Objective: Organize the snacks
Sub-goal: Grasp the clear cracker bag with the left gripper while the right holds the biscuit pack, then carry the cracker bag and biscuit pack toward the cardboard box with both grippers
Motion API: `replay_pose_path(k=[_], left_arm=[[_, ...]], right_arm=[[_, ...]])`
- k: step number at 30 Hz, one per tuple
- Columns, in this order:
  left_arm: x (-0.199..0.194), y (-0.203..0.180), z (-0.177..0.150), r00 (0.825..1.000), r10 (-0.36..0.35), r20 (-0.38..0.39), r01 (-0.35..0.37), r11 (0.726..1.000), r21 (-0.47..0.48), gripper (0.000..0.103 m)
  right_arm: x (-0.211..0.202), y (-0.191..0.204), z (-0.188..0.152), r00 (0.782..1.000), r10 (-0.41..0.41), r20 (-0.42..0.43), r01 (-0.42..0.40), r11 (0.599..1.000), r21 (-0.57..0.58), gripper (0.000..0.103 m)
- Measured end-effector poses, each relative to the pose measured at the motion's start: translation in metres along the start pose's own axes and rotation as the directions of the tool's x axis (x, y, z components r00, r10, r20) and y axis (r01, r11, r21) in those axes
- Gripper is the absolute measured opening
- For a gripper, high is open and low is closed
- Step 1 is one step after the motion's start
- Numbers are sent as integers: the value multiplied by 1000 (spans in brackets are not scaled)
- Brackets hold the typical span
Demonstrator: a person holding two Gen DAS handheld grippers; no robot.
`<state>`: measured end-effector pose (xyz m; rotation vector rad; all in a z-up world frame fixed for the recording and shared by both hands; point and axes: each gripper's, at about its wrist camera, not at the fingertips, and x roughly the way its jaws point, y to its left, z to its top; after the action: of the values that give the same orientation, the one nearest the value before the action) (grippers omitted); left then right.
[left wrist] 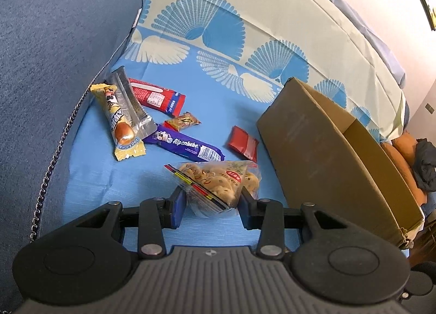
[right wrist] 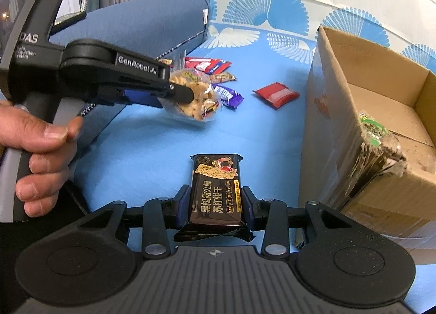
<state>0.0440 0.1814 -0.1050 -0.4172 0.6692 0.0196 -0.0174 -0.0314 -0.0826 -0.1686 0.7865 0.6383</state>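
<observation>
Gripping clear cookie bag (left wrist: 215,186) between left gripper (left wrist: 214,205) jaws, half-closed; right gripper (right wrist: 215,205) pinches black cracker pack (right wrist: 215,194); cardboard box (right wrist: 354,128) right of both, probably destination.

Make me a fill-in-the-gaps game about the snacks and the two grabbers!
1. The left gripper is shut on a clear bag of ____.
2. The right gripper holds a cracker packet that is ____ in colour.
3. The small red packet lies on the ____ sheet.
4. The cardboard box stands with its top ____.

Missing words: cookies; black; blue; open
</observation>
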Motion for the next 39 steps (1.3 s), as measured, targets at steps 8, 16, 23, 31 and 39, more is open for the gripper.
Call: replay_pose_path(k=[8,16,23,31,39], left_arm=[[1,1,1,1000,3,-5,-3,1000,2,44],[1,1,1,1000,4,-8,-4,1000,3,44],[1,2,1,1000,10,-8,-10,1000,8,44],[-4,2,1,1000,20,1,-20,1000,4,44],[-5,-3,-1,999,35,1,-35,999,21,44]], right_arm=[[-4,-2,3,999,2,33,-2,1000,0,41],[-6,-1,3,999,-1,51,1,1000,4,41],[-11,0,5,997,-2,82,1,1000,3,41],[-26,1,13,988,0,156,3,1000,-17,41],[-45,-3,23,968,16,252,-13,1000,-13,41]])
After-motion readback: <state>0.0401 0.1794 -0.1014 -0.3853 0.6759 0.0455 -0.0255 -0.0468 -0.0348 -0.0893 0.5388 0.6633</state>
